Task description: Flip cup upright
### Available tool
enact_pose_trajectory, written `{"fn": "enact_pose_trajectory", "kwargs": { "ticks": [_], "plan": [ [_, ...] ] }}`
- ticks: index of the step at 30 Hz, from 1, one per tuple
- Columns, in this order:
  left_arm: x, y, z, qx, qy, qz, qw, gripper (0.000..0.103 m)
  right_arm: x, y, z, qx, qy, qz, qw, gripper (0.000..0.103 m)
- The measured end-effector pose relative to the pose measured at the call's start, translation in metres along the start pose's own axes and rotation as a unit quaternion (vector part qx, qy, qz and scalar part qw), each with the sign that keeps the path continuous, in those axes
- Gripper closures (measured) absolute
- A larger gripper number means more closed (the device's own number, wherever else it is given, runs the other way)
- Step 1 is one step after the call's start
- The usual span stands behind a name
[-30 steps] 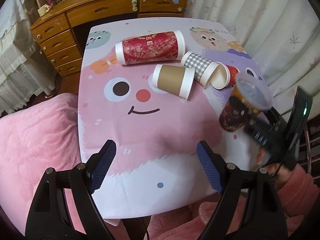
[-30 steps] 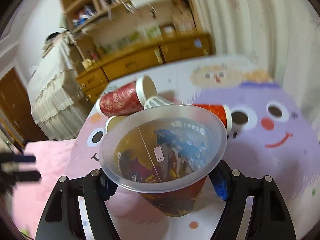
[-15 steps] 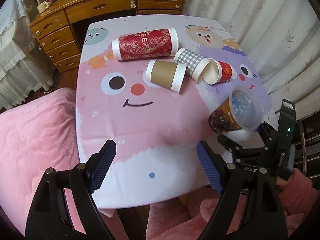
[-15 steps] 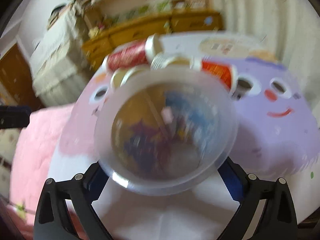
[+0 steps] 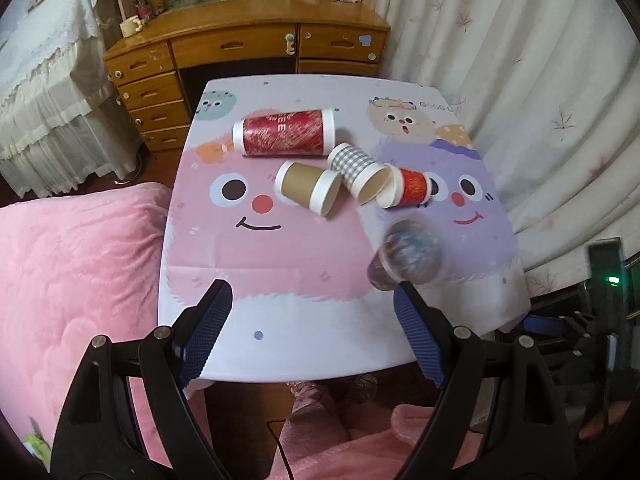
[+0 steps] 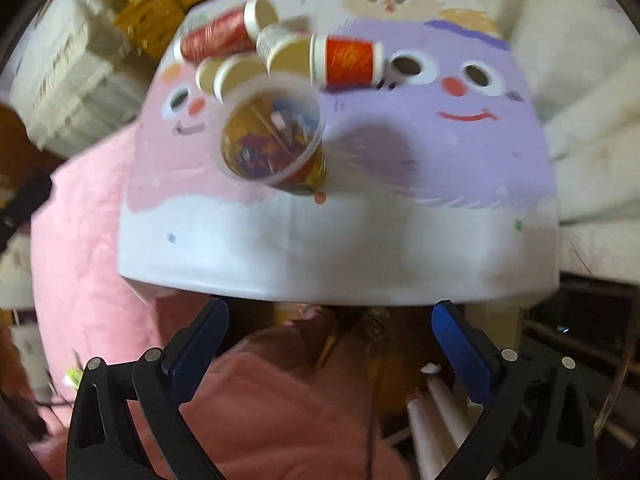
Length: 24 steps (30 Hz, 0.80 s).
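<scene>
So the clear plastic cup with the colourful printed sleeve (image 6: 276, 140) is standing mouth-up on the counter (image 6: 340, 248), just left of centre in the right wrist view, motion-blurred in both pictures. In the left wrist view it sits right of centre (image 5: 408, 256), near the front edge of the cartoon-face tablecloth (image 5: 280, 280).

The right gripper (image 6: 330, 344) is off the counter's near edge, jaws spread wide with nothing between them, well apart from the cup. The left gripper (image 5: 312, 332) hangs over the lower middle of its own frame, jaws also spread and empty.

Four other cups lie on their sides in a bunch above the clear one: a tall red glittery paper cup (image 5: 284, 138), a brown kraft paper cup (image 5: 308, 188), a grey gingham paper cup (image 5: 358, 174) and a small orange-red paper cup (image 5: 408, 188). The gingham and orange-red ones look to be touching at the rims. A pink fluffy blanket (image 5: 80, 264) fills the left side.
</scene>
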<state>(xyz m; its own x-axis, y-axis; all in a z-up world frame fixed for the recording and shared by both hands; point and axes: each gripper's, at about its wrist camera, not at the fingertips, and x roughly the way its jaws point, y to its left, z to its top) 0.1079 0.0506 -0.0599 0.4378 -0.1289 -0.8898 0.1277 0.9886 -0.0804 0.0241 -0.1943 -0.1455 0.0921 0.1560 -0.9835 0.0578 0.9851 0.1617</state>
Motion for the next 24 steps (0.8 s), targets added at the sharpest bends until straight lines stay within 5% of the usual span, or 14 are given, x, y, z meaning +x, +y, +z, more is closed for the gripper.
{"fn": "enact_pose_trajectory", "kwargs": {
  "ticks": [5,14,18,24],
  "plan": [
    [-0.033,-0.032,0.004,-0.009,-0.024,0.008,0.9996,0.022,-0.054,0.008,-0.008,-0.019,-0.061,0.014,0.998,0.000],
    [-0.059,-0.054,-0.022,-0.020,-0.067,0.069,0.9951,0.021,-0.128,0.011,-0.029,-0.031,-0.213,0.034,0.976,0.000],
    [-0.060,-0.053,-0.025,-0.030,-0.073,0.069,0.9945,0.006,-0.158,0.004,-0.043,-0.026,-0.263,0.025,0.964,0.000],
    [-0.062,-0.058,-0.030,-0.032,-0.079,0.077,0.9933,0.001,-0.167,-0.010,-0.051,-0.009,-0.274,0.018,0.962,0.000]
  ]
}}
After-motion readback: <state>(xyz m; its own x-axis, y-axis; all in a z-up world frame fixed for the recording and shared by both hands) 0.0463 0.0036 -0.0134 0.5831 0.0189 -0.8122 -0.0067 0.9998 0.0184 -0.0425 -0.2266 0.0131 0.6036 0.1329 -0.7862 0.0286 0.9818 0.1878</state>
